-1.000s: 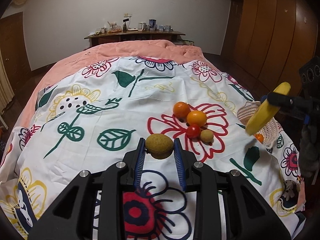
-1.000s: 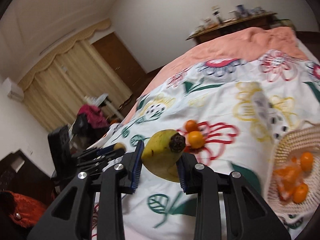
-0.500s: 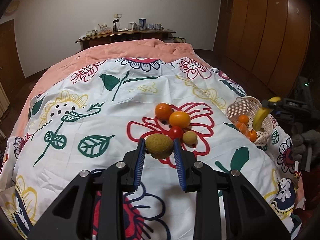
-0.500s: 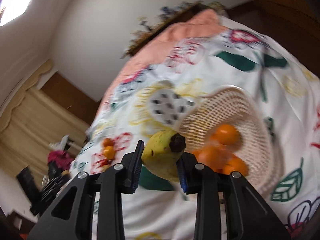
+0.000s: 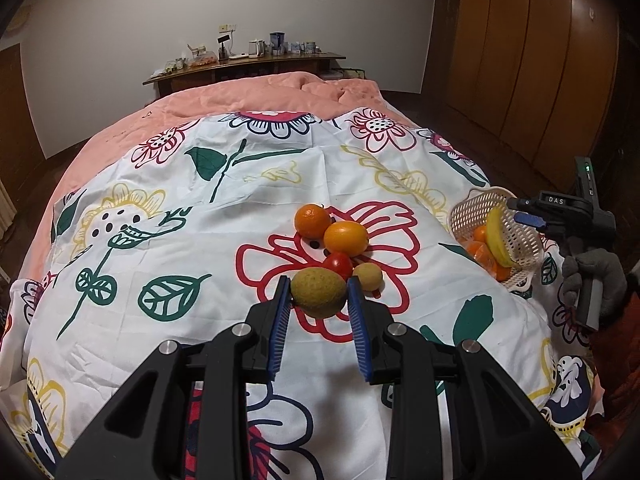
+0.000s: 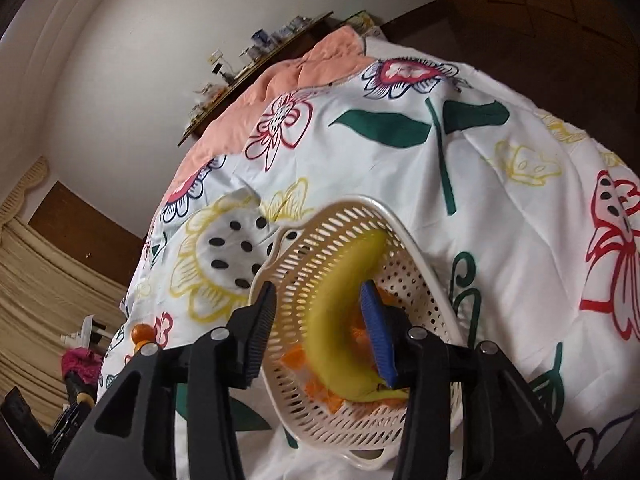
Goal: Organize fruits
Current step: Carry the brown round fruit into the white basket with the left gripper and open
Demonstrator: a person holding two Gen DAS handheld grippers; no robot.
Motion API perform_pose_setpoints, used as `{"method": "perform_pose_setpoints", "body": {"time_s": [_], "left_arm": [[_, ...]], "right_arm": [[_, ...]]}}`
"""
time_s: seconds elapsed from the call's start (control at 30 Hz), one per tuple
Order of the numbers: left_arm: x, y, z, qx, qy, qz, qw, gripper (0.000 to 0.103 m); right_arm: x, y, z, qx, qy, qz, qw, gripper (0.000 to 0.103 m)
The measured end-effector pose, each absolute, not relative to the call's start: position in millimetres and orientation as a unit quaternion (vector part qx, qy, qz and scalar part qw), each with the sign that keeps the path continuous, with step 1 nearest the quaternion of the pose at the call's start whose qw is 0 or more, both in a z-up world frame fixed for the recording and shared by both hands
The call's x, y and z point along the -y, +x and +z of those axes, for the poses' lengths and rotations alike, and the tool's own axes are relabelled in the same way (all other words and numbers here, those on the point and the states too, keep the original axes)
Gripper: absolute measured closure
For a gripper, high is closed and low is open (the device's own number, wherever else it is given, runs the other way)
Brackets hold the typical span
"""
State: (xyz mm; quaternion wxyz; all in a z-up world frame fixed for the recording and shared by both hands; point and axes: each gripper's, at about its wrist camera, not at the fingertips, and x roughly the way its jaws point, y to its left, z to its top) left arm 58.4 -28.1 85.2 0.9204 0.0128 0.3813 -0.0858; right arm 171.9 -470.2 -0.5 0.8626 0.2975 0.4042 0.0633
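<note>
Two grippers: one in each of the person's hands, both over a bed with a flowered sheet [image 5: 224,208].
Left gripper [image 5: 319,300]: clenched on a brownish-green round fruit [image 5: 318,297], its blue pads pressing the fruit's two sides; the fruit is held just above the sheet.
Right gripper [image 6: 318,326]: jaws opening, tips over the basket [image 6: 320,240]; the banana [image 6: 348,312] lies between the pads, blurred, with a clear gap on the left side and its body just beside the right pad; whether that pad touches it I cannot tell.
Banana: inside the basket, curved, lying on the orange pieces [image 6: 316,388]; in the left wrist view it leans against the basket's inner wall [image 5: 498,236].
Basket: cream, perforated, tilted at the right edge of the bed [image 5: 480,208].
Loose fruit: two oranges touching each other [image 5: 312,221] [image 5: 346,238], a red tomato [image 5: 338,265] and a small tan fruit [image 5: 367,276], all clustered on the red flower print, just beyond the left gripper's tips.
Person: a gloved hand [image 5: 596,280] grips the right gripper's handle beside the basket.
Background: pink blanket [image 5: 256,96] at the far end of the bed, a shelf of small items [image 5: 244,60] against the wall.
</note>
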Motion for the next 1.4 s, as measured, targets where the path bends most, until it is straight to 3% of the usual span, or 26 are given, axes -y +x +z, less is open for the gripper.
{"method": "perform_pose_setpoints", "body": {"time_s": [0.67,1.1,1.4], "left_arm": [[77.2,75.0,90.0,-0.391,0.034,-0.132,0.91,0.074],[154.0,104.6,82.4,-0.415,0.059,-0.195,0.887,0.074],[208.2,120.9,70.8,-0.426,0.086,-0.233,0.87,0.074]], "right_arm": [[500.1,135.4,3.7,-0.359,0.353,0.085,0.86,0.038],[533.5,114.2,-4.5,-0.321,0.397,0.09,0.855,0.036],[541.0,105.4,-4.5,-0.305,0.386,0.084,0.867,0.023]]}}
